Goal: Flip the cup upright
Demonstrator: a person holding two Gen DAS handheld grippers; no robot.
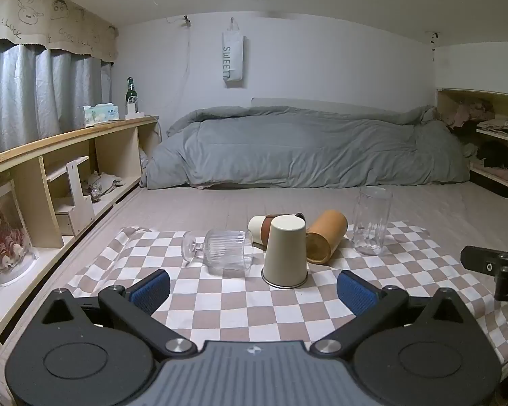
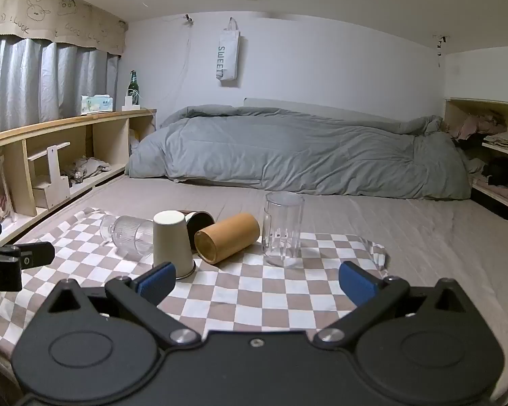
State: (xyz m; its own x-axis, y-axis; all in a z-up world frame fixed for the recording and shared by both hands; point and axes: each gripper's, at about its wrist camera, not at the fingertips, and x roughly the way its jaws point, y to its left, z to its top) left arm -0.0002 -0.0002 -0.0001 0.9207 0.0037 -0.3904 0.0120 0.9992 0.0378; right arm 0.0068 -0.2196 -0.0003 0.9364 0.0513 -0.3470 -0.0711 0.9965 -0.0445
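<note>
A cream cup point(image 1: 285, 252) point(image 2: 172, 243) stands upside down on the checkered cloth point(image 1: 220, 304) point(image 2: 254, 291). A ribbed clear goblet point(image 1: 220, 247) point(image 2: 128, 231) lies on its side to its left. An orange-brown cup point(image 1: 325, 237) point(image 2: 227, 237) lies on its side to its right, a white-and-brown cup point(image 1: 262, 228) point(image 2: 199, 221) lies behind. A tall clear glass point(image 1: 371, 220) point(image 2: 282, 230) stands upright at the right. My left gripper point(image 1: 252, 289) is open and empty, just short of the cream cup. My right gripper point(image 2: 257, 280) is open and empty in front of the cups.
The cloth lies on a bed with a grey duvet point(image 1: 304, 145) point(image 2: 304, 152) at the back. A wooden shelf unit point(image 1: 67, 169) point(image 2: 50, 155) runs along the left, another shelf point(image 1: 491, 142) at the right. The other gripper shows at the right edge point(image 1: 491, 267) and the left edge point(image 2: 13, 257).
</note>
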